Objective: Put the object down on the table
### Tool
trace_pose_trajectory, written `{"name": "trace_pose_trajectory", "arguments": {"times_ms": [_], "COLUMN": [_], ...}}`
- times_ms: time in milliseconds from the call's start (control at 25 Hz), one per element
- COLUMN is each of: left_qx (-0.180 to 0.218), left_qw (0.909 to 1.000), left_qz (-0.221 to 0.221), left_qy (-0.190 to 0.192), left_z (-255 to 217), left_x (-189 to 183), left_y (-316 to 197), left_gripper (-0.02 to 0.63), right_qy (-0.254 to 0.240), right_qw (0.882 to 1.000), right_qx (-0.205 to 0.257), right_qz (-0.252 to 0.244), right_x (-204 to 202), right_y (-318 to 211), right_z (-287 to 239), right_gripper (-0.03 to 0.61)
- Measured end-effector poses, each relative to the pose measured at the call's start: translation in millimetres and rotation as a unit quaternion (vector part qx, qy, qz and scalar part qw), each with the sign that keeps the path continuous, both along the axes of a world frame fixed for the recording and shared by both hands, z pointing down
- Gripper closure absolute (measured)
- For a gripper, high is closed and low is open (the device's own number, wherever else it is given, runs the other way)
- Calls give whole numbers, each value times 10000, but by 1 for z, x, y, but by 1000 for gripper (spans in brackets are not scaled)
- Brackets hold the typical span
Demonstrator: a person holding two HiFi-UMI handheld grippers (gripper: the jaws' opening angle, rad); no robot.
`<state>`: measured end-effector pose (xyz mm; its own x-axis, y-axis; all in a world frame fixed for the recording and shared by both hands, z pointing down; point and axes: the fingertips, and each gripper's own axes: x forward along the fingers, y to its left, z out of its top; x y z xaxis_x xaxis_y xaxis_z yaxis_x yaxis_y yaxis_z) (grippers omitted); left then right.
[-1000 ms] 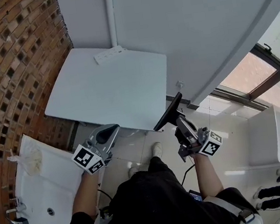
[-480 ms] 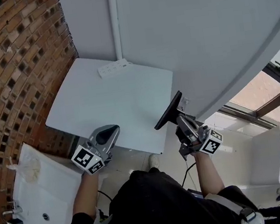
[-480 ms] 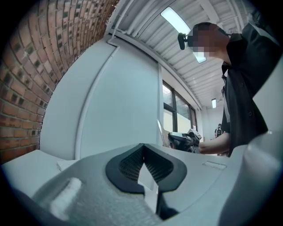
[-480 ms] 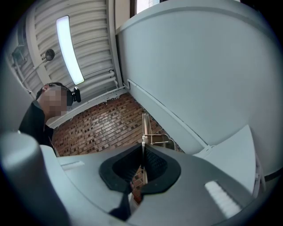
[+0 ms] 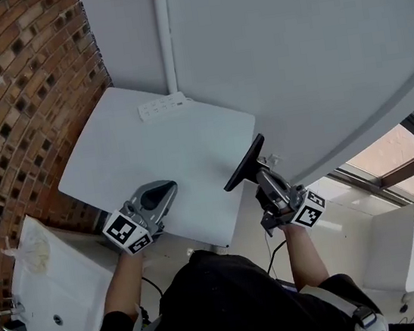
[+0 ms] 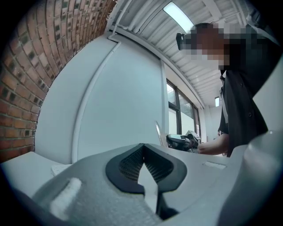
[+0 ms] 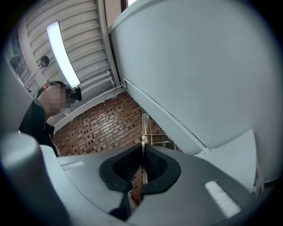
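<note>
Right tongs (image 5: 258,179) were clamped on a thin dark panel (image 5: 244,165) tilted over the table's (image 5: 151,146) right edge, ready to set down I guess; left tongs (image 5: 169,190) hung pinched shut, empty.

Left gripper (image 5: 163,193): jaws together, nothing between them, pointing forward. Right gripper (image 5: 263,182): jaws pinched on a thin black plate (image 5: 244,165), tilted up. Left forearm (image 5: 123,286) and right forearm (image 5: 306,260) bare, reaching forward, well apart.
</note>
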<state>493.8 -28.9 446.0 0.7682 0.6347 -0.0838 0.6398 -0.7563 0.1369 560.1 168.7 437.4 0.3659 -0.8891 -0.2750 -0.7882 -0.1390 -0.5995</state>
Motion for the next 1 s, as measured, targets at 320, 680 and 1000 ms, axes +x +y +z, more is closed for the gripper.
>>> {"name": "trace_pose_trajectory", "arguments": {"times_ms": [320,680,1000], "left_qx": [-73,59,4], "left_qw": [9997,9987,9965], "left_qz": [-185,-171,-94], "left_qy": [-138,-472,-833], "left_z": [11,38,70], "left_x": [37,60,71], "left_y": [8,25,-19], "left_gripper": [614,614,614], "right_qy": [-200,-664,-1246], "right_qw": [9994,9945,9887], "right_qx": [-37,-283,-545], "right_qz": [-282,-753,-623], "right_x": [45,75,85], "right_y": [-1,-33,-81], "right_z": [10,46,82], "right_gripper": [571,571,571]}}
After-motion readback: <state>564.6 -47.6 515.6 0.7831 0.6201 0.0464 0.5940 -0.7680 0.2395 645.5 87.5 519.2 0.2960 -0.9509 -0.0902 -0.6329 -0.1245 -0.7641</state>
